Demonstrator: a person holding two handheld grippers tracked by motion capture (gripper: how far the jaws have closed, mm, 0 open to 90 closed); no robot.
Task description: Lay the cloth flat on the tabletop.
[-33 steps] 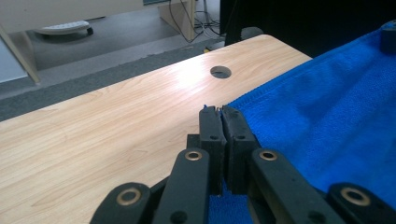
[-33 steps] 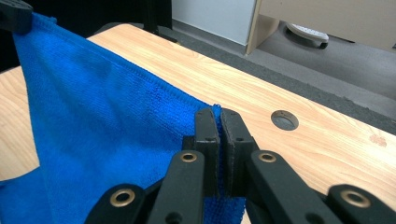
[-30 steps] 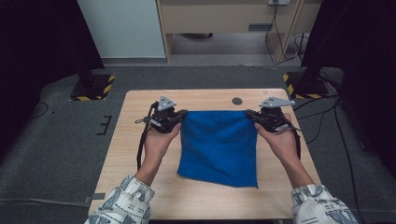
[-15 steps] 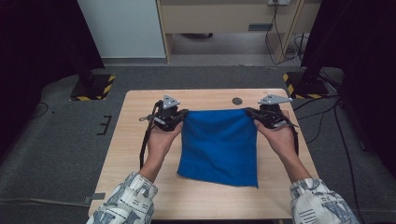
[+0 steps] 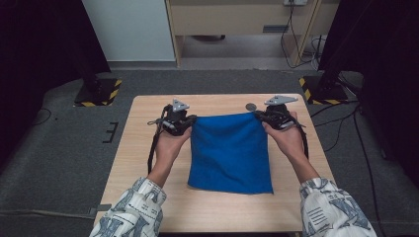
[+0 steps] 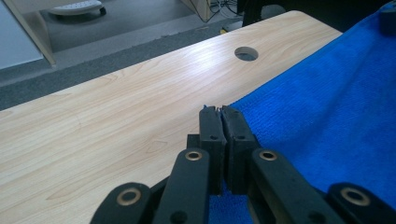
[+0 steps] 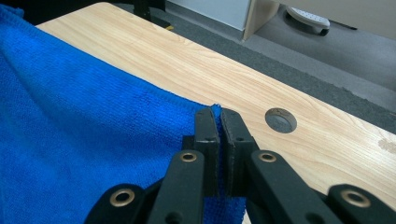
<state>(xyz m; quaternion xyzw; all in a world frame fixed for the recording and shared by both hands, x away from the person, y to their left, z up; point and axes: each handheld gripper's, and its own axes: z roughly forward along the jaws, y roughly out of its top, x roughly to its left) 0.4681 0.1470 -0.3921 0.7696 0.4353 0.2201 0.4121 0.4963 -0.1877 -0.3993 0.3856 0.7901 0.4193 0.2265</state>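
Blue cloth [image 5: 230, 153] spread on wooden table [image 5: 138, 148], far edge stretched between both tools; left gripper [image 6: 218, 111] clamped tight on its far left corner; right gripper [image 7: 215, 112] pinching far right corner, near cable hole [image 7: 280, 120].

- A bright blue terry cloth [image 5: 230, 153], roughly rectangular, lies spread across the middle of the light wooden surface [image 5: 133, 148].
- Its far edge runs parallel to the surface's far edge, stretched taut; its far two corners are pinched, one in the left claw [image 6: 219, 114], one in the right claw [image 7: 215, 114].
- Its near edge lies flat, short of the surface's near edge.
- A hemmed border shows along the far edge.
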